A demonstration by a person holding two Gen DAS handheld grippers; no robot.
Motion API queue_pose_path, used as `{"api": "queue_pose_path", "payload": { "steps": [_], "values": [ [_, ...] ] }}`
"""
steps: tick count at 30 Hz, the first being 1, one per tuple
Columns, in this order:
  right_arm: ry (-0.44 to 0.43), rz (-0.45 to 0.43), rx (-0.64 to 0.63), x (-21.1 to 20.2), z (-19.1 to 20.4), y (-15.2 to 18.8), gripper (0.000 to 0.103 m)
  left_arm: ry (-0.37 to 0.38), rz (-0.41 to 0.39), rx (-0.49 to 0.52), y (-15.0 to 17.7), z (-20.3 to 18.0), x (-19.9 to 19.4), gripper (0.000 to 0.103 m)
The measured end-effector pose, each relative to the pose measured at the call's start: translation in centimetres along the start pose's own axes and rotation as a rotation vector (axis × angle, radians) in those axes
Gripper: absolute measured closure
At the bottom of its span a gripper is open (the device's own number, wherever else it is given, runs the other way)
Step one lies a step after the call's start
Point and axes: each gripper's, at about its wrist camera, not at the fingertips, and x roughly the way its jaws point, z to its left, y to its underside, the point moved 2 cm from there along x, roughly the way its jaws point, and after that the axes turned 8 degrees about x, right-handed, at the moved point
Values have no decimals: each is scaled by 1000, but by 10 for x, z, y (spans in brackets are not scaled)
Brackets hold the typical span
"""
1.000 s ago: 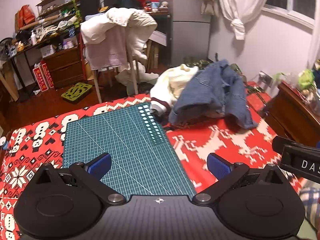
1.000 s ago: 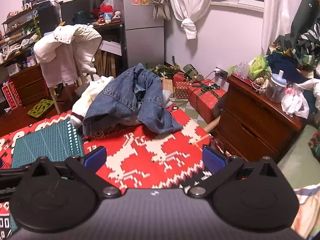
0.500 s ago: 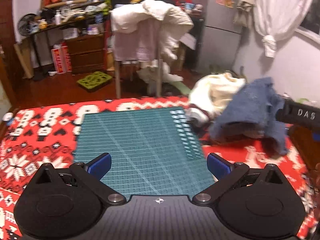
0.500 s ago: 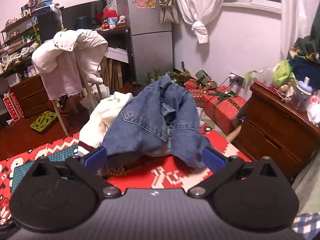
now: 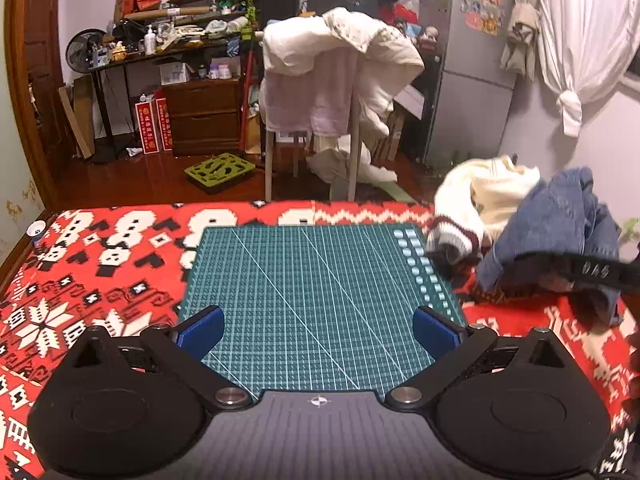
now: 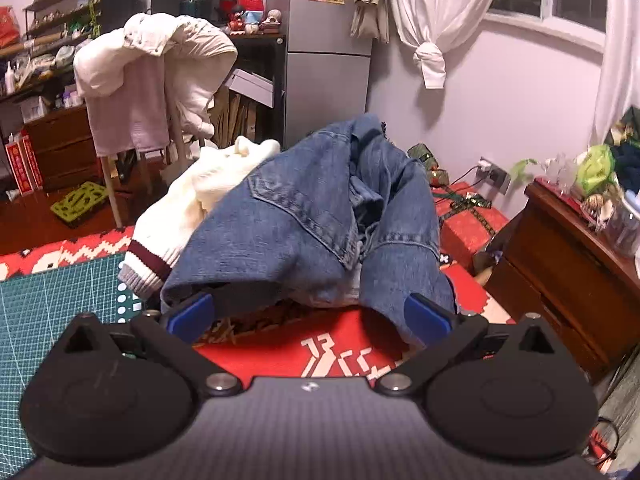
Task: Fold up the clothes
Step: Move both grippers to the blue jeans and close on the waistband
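Observation:
A heap of clothes sits at the table's far right corner: crumpled blue jeans (image 6: 320,224) on top of a cream sweater (image 6: 192,204) with a maroon-striped cuff. In the left wrist view the jeans (image 5: 560,232) and sweater (image 5: 480,196) lie right of the green cutting mat (image 5: 316,288). My right gripper (image 6: 310,318) is open, its blue pads at the lower hem of the jeans, nothing clamped. My left gripper (image 5: 318,332) hangs open over the mat's near part. The right gripper's black arm (image 5: 588,268) crosses in front of the jeans.
A red patterned cloth (image 5: 100,264) covers the table. Behind it stands a chair draped in white garments (image 5: 336,72). A wooden dresser (image 6: 560,264) and red gift boxes (image 6: 468,224) lie to the right. A fridge (image 6: 328,64) and cluttered shelves line the back wall.
My right gripper has pushed forward up to the jeans, which now fill its view. My left gripper has swung left, centring on the green mat. Both stayed open.

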Motion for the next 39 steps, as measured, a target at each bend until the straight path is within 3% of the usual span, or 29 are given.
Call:
{"api": "queue_pose_path", "payload": {
  "steps": [7, 10, 16, 21, 31, 35, 39],
  "values": [
    [47, -84, 14, -10, -26, -3, 0, 9, 9, 70, 12, -21, 8, 2],
    [0, -129, 8, -20, -42, -9, 0, 25, 23, 91, 17, -28, 13, 1],
    [-11, -142, 12, -25, -74, -21, 0, 76, 24, 161, 17, -52, 16, 1],
    [39, -106, 25, -15, -100, -25, 0, 142, -22, 183, 1, -84, 20, 2],
    [12, -85, 161, -10, -157, -25, 0, 293, -158, 316, -53, -164, 34, 7],
    [18, -83, 205, -8, -176, -25, 0, 303, -211, 369, -76, -194, 48, 7],
    [14, -71, 279, -2, -196, -25, 0, 289, -162, 409, -85, -216, 77, 7]
  ]
}}
